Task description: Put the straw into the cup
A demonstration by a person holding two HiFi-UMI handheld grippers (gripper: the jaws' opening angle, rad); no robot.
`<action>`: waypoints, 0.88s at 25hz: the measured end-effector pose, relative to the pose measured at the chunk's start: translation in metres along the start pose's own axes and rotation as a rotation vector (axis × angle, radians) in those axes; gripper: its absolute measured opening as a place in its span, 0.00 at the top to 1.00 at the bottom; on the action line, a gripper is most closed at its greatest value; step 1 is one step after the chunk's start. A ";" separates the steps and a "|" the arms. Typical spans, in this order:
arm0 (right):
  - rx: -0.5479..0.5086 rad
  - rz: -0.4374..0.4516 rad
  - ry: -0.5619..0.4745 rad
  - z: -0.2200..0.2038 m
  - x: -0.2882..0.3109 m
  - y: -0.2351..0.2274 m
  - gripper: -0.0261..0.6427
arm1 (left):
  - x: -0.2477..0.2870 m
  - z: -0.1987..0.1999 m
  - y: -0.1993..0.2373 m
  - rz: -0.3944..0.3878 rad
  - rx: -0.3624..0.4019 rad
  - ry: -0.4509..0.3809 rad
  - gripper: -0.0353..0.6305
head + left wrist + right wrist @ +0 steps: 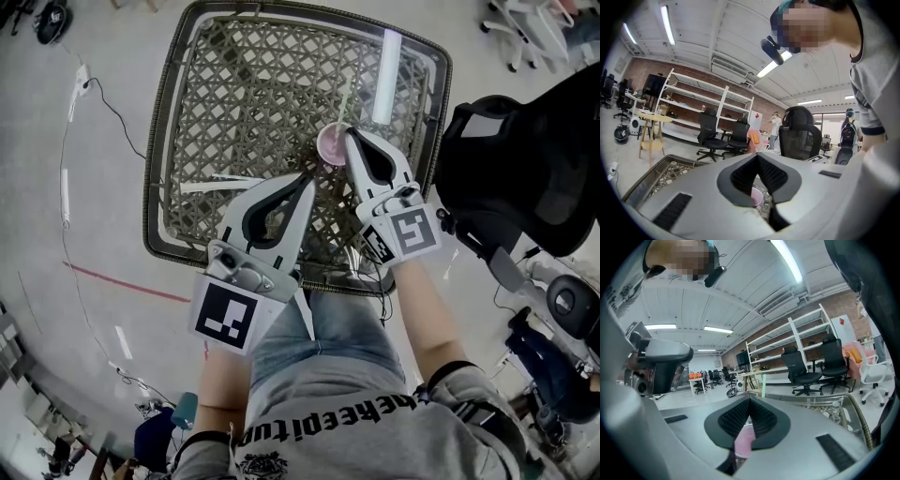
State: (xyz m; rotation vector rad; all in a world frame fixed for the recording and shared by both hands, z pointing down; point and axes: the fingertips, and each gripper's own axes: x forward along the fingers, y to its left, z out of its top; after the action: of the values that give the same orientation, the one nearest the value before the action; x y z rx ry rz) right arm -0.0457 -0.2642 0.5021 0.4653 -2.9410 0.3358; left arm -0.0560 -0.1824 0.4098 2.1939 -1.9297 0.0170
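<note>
Head view: right gripper point(344, 133) tight on round pink cup point(330, 146), left gripper point(310, 178) closed, woven tabletop point(244, 84).

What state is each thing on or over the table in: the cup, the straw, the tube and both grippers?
cup: upright on the table, pinched at its rim.
straw: standing in the cup, leaning a little.
white tube: lying flat on the table.
left gripper: shut, empty, beside the cup.
right gripper: shut on the cup.
</note>
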 end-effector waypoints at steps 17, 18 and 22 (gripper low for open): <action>0.024 -0.009 -0.022 0.072 -0.033 0.054 0.96 | -0.010 0.045 -0.013 -0.180 0.090 0.020 0.92; 0.028 -0.014 -0.030 0.077 -0.036 0.058 0.96 | -0.012 0.048 -0.015 -0.191 0.090 0.023 0.92; 0.047 -0.034 -0.063 0.097 -0.054 0.069 0.96 | -0.017 0.054 -0.024 -0.234 0.086 0.043 0.92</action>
State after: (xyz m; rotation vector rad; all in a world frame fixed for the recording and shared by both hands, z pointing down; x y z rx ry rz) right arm -0.0270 -0.2085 0.3853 0.5405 -2.9876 0.3941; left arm -0.0416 -0.1728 0.3504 2.4398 -1.6684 0.1105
